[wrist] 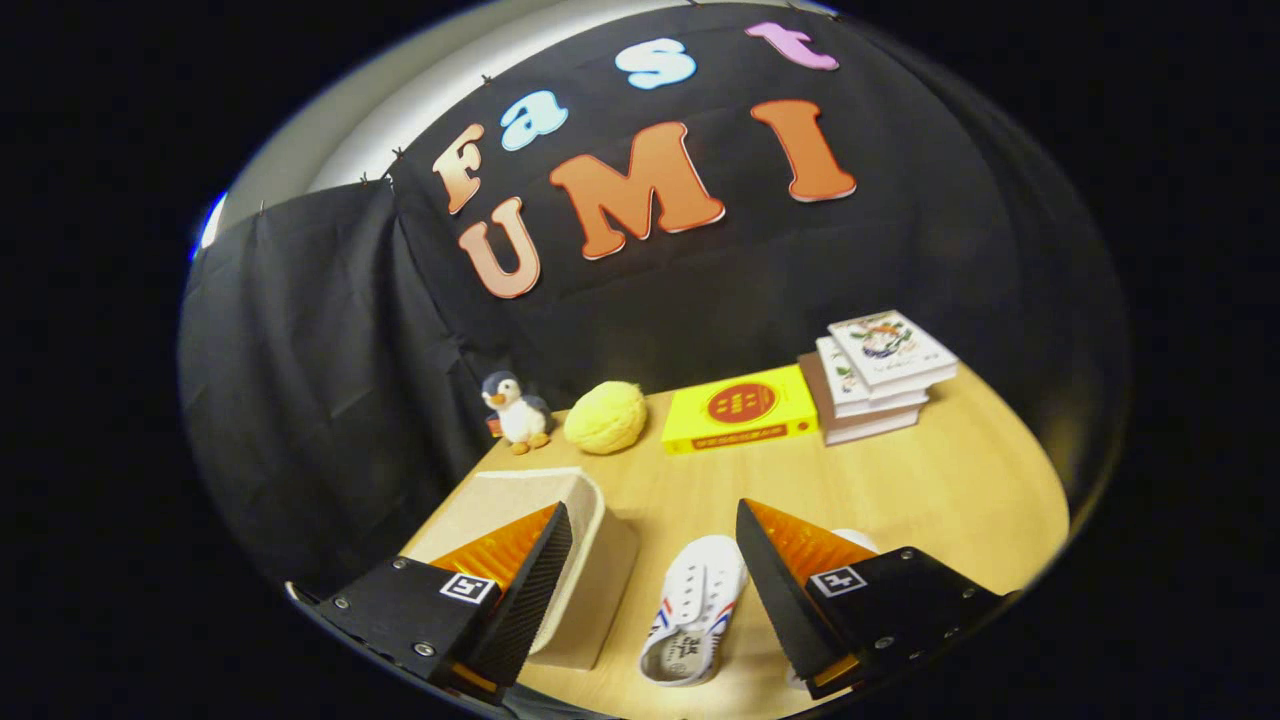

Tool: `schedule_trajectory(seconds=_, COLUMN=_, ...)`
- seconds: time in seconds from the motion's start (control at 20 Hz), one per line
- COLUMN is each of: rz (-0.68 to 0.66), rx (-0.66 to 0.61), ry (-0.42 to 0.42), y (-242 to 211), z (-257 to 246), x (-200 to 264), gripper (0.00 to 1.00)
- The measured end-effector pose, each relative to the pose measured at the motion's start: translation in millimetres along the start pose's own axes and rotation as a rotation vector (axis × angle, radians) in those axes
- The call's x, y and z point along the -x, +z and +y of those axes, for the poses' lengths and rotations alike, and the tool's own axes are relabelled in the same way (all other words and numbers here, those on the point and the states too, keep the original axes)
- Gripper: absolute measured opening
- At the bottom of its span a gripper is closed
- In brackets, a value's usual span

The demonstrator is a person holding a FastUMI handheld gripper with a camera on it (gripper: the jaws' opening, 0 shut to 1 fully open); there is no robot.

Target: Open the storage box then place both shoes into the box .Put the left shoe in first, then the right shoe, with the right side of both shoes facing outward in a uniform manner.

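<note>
My gripper [652, 520] hangs open above the wooden table [930, 480], its fingers wide apart with nothing held. Below and between the fingers lies a white shoe [695, 610] with red and blue stripes, its opening toward me. A second white shoe [858, 540] peeks out behind the right finger, mostly hidden. The beige storage box [590, 545] with its lid closed sits partly behind the left finger, to the left of the shoe.
Along the back of the table stand a plush penguin [516, 410], a yellow ball-shaped toy [606, 417], a yellow book [740, 408] and a stack of books [878, 375]. Black cloth walls the booth behind and to the left.
</note>
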State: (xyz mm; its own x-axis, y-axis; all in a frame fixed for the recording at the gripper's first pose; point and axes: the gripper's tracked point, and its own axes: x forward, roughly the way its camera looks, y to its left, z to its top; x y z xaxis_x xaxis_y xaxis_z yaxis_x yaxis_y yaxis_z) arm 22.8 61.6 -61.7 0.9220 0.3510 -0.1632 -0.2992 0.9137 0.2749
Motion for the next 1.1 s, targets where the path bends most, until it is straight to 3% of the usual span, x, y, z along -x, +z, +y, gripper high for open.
schedule_trajectory(seconds=0.4, rz=0.270, rx=-0.380, ry=0.286, y=-73.3, z=22.6, x=-36.9, gripper=0.98)
schedule_trajectory(seconds=0.65, rz=0.364, rx=-0.585, ry=0.420, y=-96.8, z=39.8, x=-58.3, gripper=0.98)
schedule_trajectory(seconds=1.1, rz=0.486, rx=-0.686, ry=0.599, y=-118.6, z=79.6, x=-62.6, gripper=0.95)
